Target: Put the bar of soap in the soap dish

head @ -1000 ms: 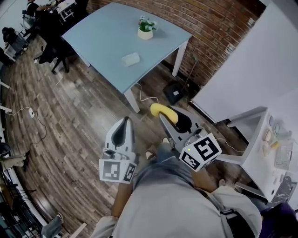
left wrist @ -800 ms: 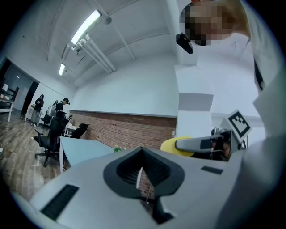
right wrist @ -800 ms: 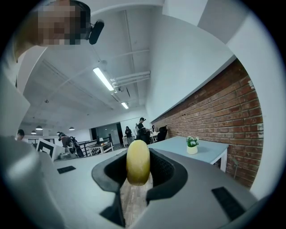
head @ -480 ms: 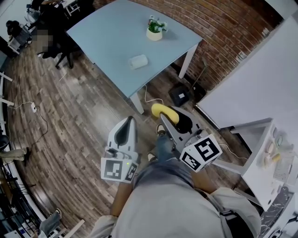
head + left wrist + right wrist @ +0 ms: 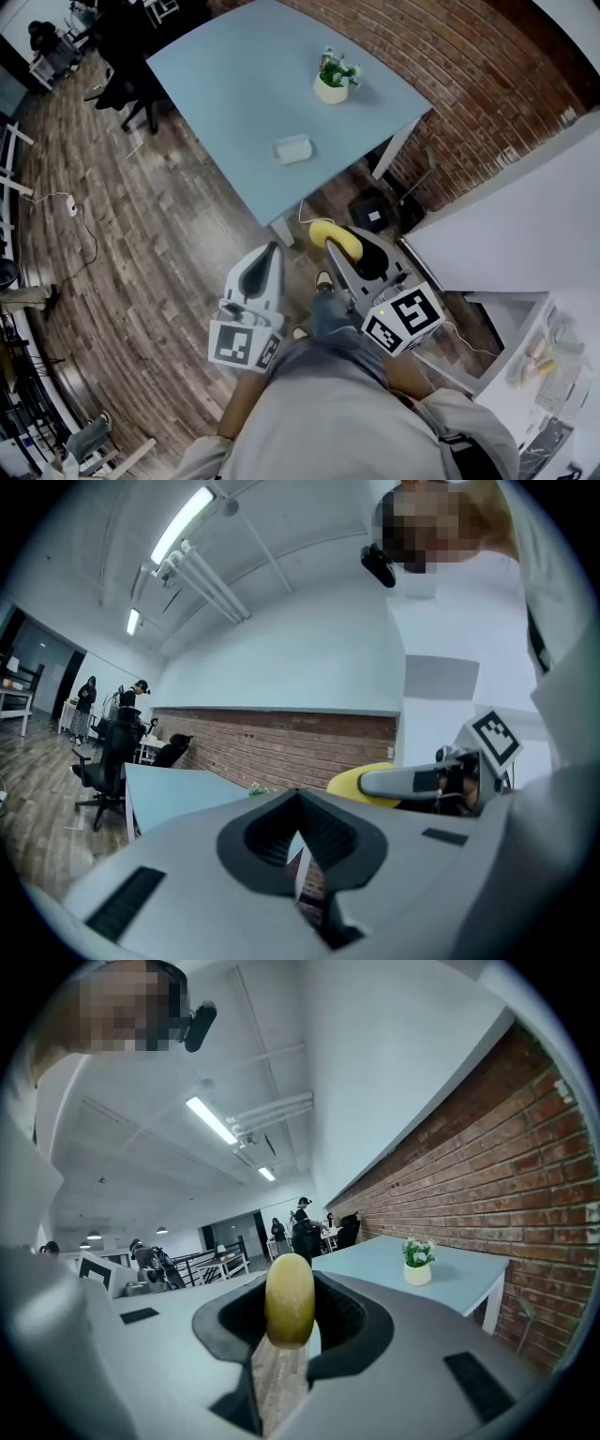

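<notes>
In right claw (image 5: 287, 1327), oval yellow soap (image 5: 289, 1297)

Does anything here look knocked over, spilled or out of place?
Nothing stands out. The plant stands upright on the table, and the dish lies flat a little way from it. The yellow soap is clamped in the right claw, short of the table and above the floor.

Small potted plant (image 5: 335, 80) sits on the pale blue table (image 5: 234, 75), brick wall (image 5: 469, 103) just beyond, wooden floor (image 5: 141, 244) below.
</notes>
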### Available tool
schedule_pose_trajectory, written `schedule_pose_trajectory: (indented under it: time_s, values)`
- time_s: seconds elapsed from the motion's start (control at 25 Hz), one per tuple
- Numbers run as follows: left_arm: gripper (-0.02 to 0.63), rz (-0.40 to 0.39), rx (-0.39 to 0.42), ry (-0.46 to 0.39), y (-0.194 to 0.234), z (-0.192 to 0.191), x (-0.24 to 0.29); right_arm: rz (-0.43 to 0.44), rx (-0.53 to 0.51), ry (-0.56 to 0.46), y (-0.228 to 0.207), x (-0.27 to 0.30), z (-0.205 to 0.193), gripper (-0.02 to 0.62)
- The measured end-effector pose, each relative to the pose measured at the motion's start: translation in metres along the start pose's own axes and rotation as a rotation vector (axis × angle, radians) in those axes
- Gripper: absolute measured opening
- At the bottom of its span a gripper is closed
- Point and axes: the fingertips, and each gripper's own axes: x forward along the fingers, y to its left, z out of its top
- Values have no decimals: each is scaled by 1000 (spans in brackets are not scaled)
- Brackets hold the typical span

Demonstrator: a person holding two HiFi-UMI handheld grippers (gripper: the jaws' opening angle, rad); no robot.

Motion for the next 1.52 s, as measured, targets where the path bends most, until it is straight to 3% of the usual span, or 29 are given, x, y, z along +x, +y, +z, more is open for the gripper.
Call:
schedule_pose_trajectory:
  time_s: [0.44, 0.8, 1.16, 1.52]
  values:
    - [3, 88, 25, 12, 25, 4, 89, 82, 5, 28, -70, 61, 19, 117]
    - [3, 135, 47, 13, 35, 14, 114, 135, -2, 21, -86, 81, 33, 117]
    - [3, 130, 38, -5, 61, 19, 125, 130, -9, 33, -85, 110, 35, 117]
    - [3, 70, 2, -17, 113, 26, 150, 77, -24, 49, -85, 162, 38, 117]
